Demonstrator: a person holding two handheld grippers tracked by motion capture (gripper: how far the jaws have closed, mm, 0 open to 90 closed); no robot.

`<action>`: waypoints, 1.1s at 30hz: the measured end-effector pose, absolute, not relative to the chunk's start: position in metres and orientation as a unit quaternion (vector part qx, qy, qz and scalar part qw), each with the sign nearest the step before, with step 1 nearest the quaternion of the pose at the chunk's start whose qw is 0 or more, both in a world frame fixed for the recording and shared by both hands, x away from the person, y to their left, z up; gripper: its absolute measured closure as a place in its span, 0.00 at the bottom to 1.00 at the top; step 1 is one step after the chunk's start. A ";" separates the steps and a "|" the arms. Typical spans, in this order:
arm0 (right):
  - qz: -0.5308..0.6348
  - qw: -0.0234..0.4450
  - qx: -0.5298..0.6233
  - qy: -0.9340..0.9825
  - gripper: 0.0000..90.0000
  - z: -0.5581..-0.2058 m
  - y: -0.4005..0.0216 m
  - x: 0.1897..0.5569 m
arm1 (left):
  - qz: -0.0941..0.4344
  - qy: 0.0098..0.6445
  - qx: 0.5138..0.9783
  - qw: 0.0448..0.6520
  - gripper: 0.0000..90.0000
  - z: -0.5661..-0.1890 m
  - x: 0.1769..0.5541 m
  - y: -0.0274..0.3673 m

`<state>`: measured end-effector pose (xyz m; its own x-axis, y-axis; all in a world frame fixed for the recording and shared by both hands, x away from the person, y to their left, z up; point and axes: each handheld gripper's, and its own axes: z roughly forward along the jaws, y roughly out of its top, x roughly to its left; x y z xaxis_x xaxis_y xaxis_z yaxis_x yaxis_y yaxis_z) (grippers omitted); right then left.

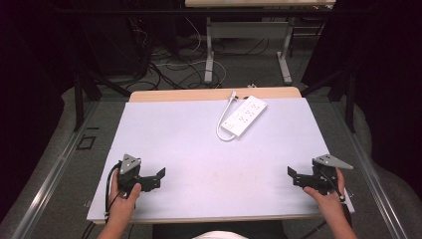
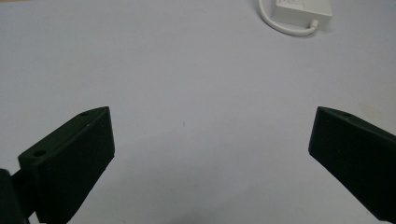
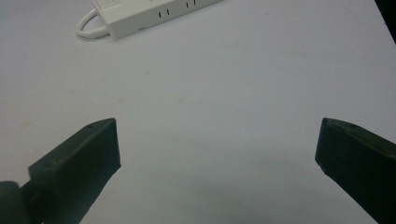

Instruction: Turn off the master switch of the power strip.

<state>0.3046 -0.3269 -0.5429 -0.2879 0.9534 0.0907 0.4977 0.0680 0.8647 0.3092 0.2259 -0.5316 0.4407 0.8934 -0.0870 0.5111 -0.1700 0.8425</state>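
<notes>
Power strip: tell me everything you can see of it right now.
The power strip is a white, plastic-looking bar with rows of sockets on top. It lies flat and diagonal on the far part of the table. A short white cord loops from its near end toward the far edge. Both grippers are well clear of it.

High view overlooks table (image 1: 199, 149); gripper views skim it closely.

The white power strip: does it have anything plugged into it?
No. The power strip lies flat, its visible sockets empty; its own short cord loops beside it.
</notes>
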 end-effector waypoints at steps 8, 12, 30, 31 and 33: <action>0.410 0.262 0.551 0.678 0.00 -0.552 -0.336 0.303 | 0.219 0.483 0.732 0.428 0.01 -0.533 0.310 0.226; 0.404 0.266 0.557 0.676 0.00 -0.556 -0.339 0.303 | 0.218 0.483 0.732 0.429 0.01 -0.534 0.310 0.226; 0.394 0.259 0.563 0.678 0.00 -0.562 -0.340 0.304 | 0.217 0.482 0.734 0.426 0.01 -0.534 0.311 0.227; 0.394 0.259 0.564 0.678 0.00 -0.562 -0.340 0.304 | 0.218 0.482 0.735 0.425 0.01 -0.534 0.311 0.227; 0.394 0.262 0.565 0.676 0.00 -0.562 -0.340 0.304 | 0.221 0.479 0.736 0.424 0.01 -0.534 0.311 0.228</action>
